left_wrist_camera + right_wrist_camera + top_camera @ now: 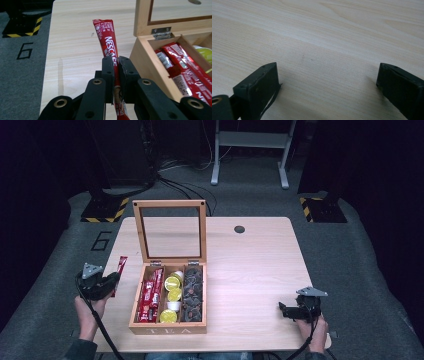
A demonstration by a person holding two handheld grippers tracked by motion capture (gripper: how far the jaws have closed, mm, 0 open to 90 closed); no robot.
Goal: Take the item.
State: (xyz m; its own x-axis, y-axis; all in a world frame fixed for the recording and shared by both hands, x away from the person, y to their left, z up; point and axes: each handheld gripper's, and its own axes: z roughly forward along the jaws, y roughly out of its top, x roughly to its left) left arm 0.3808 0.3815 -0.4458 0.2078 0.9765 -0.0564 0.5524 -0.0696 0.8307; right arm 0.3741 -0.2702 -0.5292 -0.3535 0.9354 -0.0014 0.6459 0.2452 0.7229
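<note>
A wooden tea box (169,329) stands open near the table's front, its glass lid (170,231) upright. Its left compartment holds red sachets (149,296), the middle one yellow-topped capsules (173,295), the right one dark capsules (192,292). My left gripper (114,279) is at the table's left edge, shut on a red Nescafe stick sachet (108,42) that points away from me, left of the box wall (140,53). My right gripper (283,310) rests low over bare wood at the front right, jaws wide apart with nothing between its fingers (259,82).
A round cable hole (239,229) sits in the tabletop (250,265) at the back. Beyond the table are a white metal frame (250,142), yellow-black striped bases (106,211) and a floor mark "6" (25,50).
</note>
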